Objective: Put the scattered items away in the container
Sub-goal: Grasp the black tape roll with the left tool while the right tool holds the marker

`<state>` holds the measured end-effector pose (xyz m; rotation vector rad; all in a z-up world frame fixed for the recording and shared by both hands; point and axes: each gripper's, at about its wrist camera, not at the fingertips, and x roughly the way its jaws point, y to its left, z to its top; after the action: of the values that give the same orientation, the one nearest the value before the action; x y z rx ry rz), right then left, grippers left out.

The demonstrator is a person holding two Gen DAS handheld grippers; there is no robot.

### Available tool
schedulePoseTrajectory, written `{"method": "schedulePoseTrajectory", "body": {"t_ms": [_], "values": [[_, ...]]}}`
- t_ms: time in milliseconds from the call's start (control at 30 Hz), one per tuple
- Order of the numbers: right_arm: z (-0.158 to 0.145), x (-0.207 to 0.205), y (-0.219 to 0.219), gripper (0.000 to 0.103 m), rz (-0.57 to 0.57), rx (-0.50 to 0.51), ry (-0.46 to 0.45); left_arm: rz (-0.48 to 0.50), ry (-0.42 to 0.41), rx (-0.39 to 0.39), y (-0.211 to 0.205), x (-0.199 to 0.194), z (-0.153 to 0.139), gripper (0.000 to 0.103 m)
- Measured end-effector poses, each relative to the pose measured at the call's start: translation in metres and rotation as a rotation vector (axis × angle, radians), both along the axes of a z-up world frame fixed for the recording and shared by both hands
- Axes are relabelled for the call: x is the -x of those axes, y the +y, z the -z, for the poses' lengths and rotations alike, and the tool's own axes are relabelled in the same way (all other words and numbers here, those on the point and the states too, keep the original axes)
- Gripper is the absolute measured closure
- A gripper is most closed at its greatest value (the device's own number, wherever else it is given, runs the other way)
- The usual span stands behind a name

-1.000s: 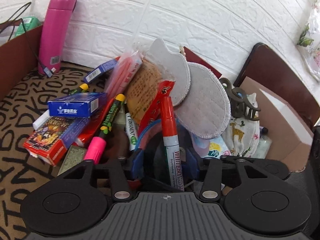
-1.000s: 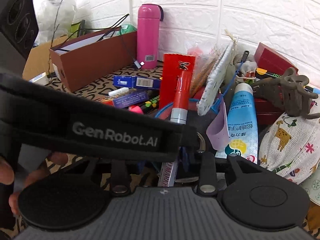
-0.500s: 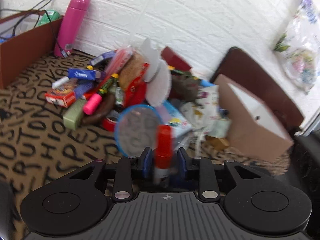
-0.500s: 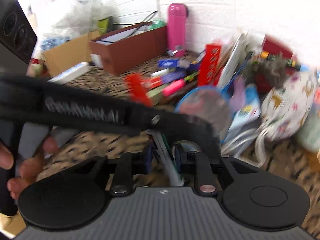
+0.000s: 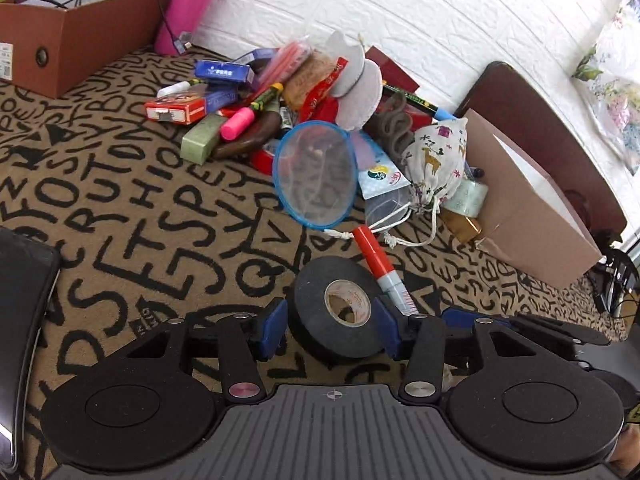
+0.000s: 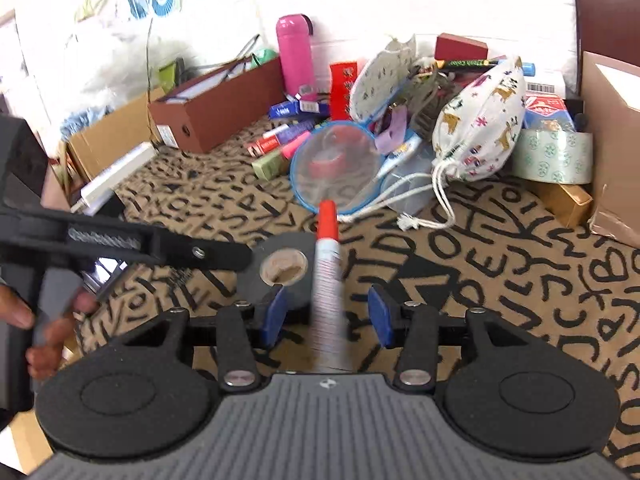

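Black tape roll: lies flat on the cloth between the blue pads of the left gripper; a gap shows at the left pad, the right pad sits at the roll's edge, contact not certain.
Left gripper: fingers spread wide around the roll, not pinching it.
Right gripper: fingers spread well apart; the red-capped whiteboard marker lies between them, blurred, touching neither pad.
Marker, left wrist view: at 1 o'clock from the tape roll, cap pointing away, barrel passing just beside the roll's right edge.
Tablecloth: tan with black letters, bearing everything.
Blue-rimmed mesh pouch: at 12 o'clock beyond the roll, round, see-through.
Drawstring bag: at 1 o'clock, white with deer print, cords trailing toward the marker cap.
Clear tape roll: patterned, just right of the bag.
Paper bag: at 2 o'clock, tan, open, leaning on a dark chair back.
Pile: at 11 o'clock, boxes, a pink highlighter, a green bar, packets.
Brown box: at 10 o'clock, open-topped, cables inside.
Pink bottle: farthest, upright by the white wall.
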<state>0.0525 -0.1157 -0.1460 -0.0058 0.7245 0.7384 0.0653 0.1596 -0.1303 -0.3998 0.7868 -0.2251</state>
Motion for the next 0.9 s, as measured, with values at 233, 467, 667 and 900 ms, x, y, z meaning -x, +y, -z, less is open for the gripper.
{"method": "schedulePoseTrajectory", "body": {"t_ms": [233,467,667,900], "values": [[0.003,-0.004,0.017,0.073,-0.100,0.015,0.008,0.011,0.021,-0.037,-0.005,-0.017,0.011,0.041],[0.014,-0.025,0.012,0.072,0.021,-0.025,0.078,0.050,0.041,-0.048,0.000,-0.027,0.021,0.055],[0.018,-0.046,0.021,0.069,0.044,-0.061,0.140,0.089,0.042,-0.067,0.000,-0.031,0.021,0.059],[0.025,-0.054,0.032,0.068,0.055,-0.006,0.169,0.112,0.037,-0.067,0.002,-0.036,0.023,0.064]]}}
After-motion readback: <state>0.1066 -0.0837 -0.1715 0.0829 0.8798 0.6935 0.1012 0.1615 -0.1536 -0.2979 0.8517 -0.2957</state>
